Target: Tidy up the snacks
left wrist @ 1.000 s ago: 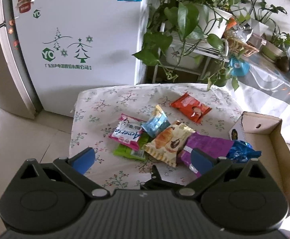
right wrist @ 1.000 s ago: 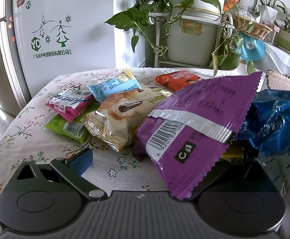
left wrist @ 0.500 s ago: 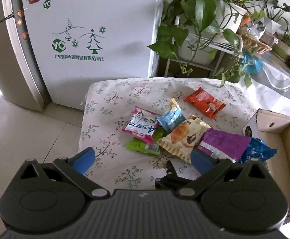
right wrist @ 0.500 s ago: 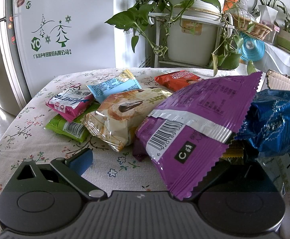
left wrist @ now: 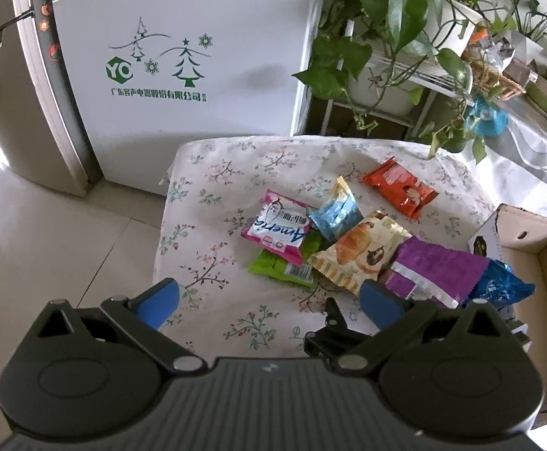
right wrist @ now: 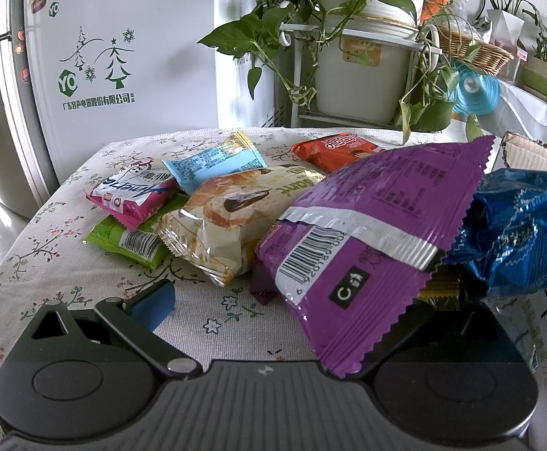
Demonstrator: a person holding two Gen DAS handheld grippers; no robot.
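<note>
Several snack packets lie on a floral tablecloth [left wrist: 235, 173]: pink [left wrist: 279, 231], green [left wrist: 277, 267], light blue [left wrist: 335, 214], a croissant pack [left wrist: 363, 251], orange [left wrist: 399, 188], purple [left wrist: 435, 268] and dark blue [left wrist: 502, 285]. My left gripper [left wrist: 269, 300] is open and empty, high above the table's near edge. My right gripper [right wrist: 273, 300] is open and low at the table; its left finger [right wrist: 149, 306] shows, while the purple packet [right wrist: 367, 233] lies over and hides the right finger. The dark blue packet [right wrist: 521, 233] is just right of it.
An open cardboard box [left wrist: 536, 236] stands at the table's right edge. A white fridge [left wrist: 183, 56] stands behind the table, with potted plants on a rack [left wrist: 397, 37] to its right. Tiled floor [left wrist: 47, 244] lies to the left.
The left gripper has risen and pulled back, so the table looks smaller and shifted right. The right gripper and the packets have not moved.
</note>
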